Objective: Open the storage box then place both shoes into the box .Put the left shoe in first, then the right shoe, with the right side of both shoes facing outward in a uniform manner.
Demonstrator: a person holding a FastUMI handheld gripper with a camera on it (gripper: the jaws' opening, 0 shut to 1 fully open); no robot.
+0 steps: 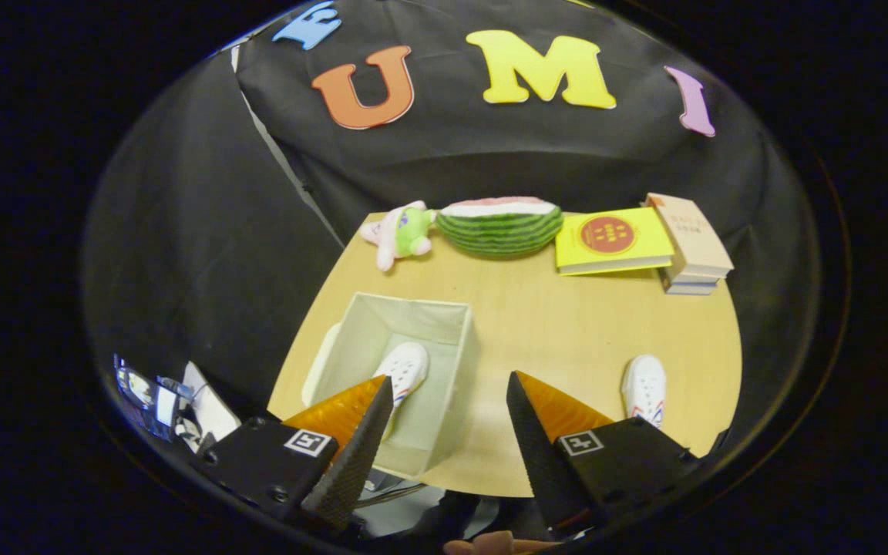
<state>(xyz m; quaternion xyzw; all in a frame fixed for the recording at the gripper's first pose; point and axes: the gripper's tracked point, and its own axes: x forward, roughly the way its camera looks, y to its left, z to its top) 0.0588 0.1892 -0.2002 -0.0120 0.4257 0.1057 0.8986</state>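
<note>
My gripper (448, 412) hangs with fingers spread and empty above the table (552, 324); one shoe (404, 371) lies in the open storage box (455, 362), the other shoe (644, 388) beside it, probably light and soft, best pinched across its firmer heel collar.
</note>
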